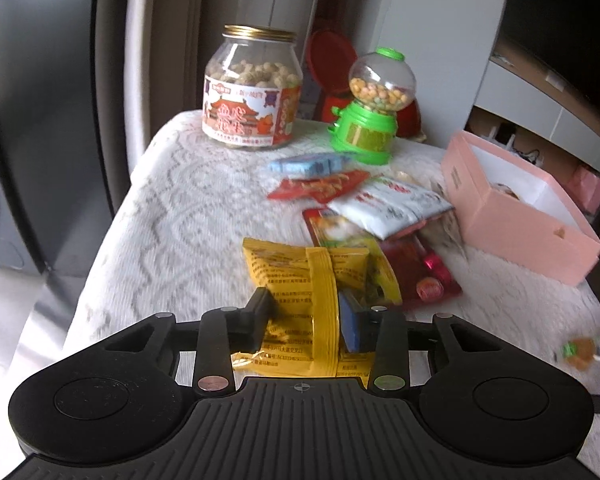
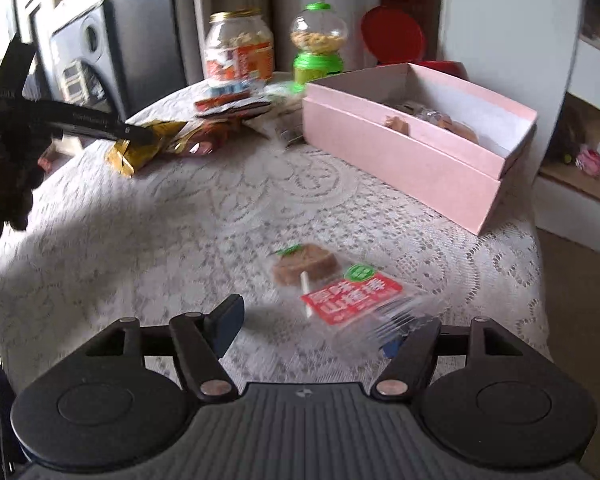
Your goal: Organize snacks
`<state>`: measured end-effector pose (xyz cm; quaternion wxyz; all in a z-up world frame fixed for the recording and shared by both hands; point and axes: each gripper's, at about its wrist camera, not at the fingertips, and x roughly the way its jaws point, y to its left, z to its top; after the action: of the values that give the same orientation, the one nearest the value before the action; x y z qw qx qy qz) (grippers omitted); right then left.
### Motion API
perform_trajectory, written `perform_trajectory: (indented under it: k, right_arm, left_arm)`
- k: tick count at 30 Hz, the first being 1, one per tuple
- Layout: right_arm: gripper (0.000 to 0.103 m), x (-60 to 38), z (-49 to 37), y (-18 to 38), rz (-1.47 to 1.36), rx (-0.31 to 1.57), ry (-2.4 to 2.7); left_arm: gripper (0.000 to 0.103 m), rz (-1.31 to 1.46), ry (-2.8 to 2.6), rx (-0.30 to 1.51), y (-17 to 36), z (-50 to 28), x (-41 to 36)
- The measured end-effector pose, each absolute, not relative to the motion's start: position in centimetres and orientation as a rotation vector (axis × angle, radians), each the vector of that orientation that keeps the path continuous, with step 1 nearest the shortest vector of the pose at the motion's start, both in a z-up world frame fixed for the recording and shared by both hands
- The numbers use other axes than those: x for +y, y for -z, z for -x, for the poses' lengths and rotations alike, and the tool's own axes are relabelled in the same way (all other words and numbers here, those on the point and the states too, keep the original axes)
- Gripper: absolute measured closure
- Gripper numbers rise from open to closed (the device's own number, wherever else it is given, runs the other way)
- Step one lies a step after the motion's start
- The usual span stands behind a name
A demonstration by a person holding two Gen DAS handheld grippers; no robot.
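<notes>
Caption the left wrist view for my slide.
Left gripper clamps a yellow snack packet on the lace tablecloth.

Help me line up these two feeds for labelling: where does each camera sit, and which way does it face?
Left wrist: sits on the left gripper, looking forward and down across the table at the jar, candy dispenser and pink box; its own fingers straddle the yellow packet.
Right wrist: sits on the right gripper, looking over the lace cloth at the lollipop; its open fingers show, and the left gripper at the yellow packet.
Shared: jar, candy dispenser, pink box, yellow packet.
</notes>
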<state>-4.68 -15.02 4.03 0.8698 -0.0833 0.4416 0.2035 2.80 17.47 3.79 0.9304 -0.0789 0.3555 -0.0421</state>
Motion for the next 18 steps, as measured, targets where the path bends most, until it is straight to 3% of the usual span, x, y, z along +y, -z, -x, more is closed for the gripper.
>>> perform_trajectory:
  k: [5, 18]
  right_arm:
    - [0.026, -15.6, 4.8, -3.7, 0.153, 0.926, -0.397]
    - [0.026, -17.4, 6.8, -4.7, 0.252, 0.919, -0.369]
  left_arm:
    - [0.06, 0.031, 0.127, 0.738, -4.3, -1.0, 15.4]
    - [0.057, -0.066, 0.125, 0.711, -5.3, -0.1, 12.8]
